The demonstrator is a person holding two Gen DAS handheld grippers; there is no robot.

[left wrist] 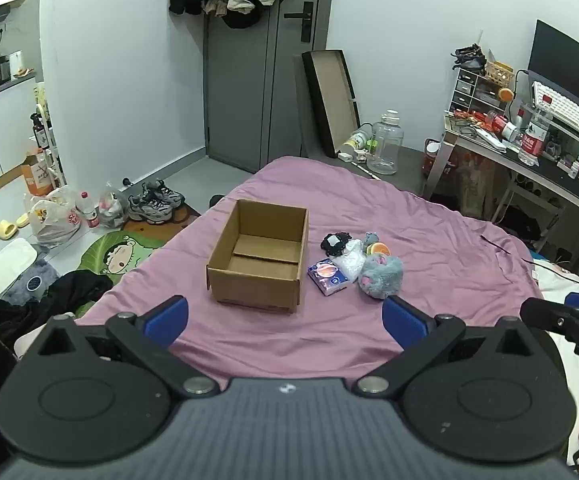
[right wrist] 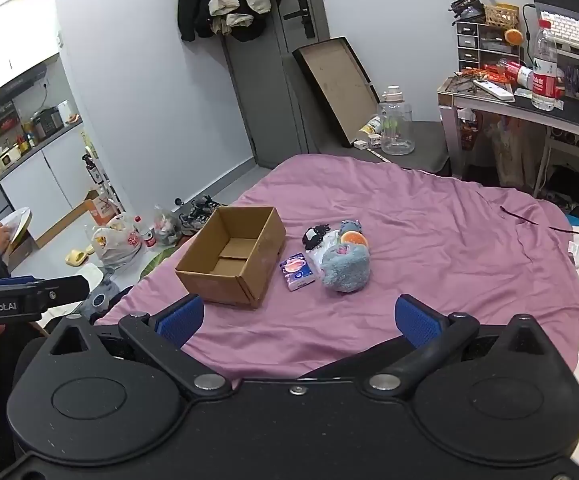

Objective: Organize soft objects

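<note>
An empty cardboard box (left wrist: 258, 256) (right wrist: 231, 256) stands open on the pink bedsheet (left wrist: 429, 240) (right wrist: 429, 232). Right of it lies a small heap: a grey-blue plush toy (left wrist: 381, 276) (right wrist: 345, 268), a blue tissue pack (left wrist: 328, 275) (right wrist: 297, 271), a clear plastic bag (left wrist: 350, 260), a black item (left wrist: 335, 242) (right wrist: 314, 236) and a small orange-and-grey toy (left wrist: 377, 245) (right wrist: 352, 234). My left gripper (left wrist: 285, 318) hangs open, well short of the box. My right gripper (right wrist: 299, 318) is open too, short of the heap, nothing between its blue pads.
A cluttered desk (right wrist: 529, 100) with bottles and a keyboard stands at the right. Shoes (left wrist: 155, 200), bags and a bottle lie on the floor left of the bed. A large clear jug (left wrist: 385, 144) and a leaning tray (left wrist: 331, 100) stand by the door.
</note>
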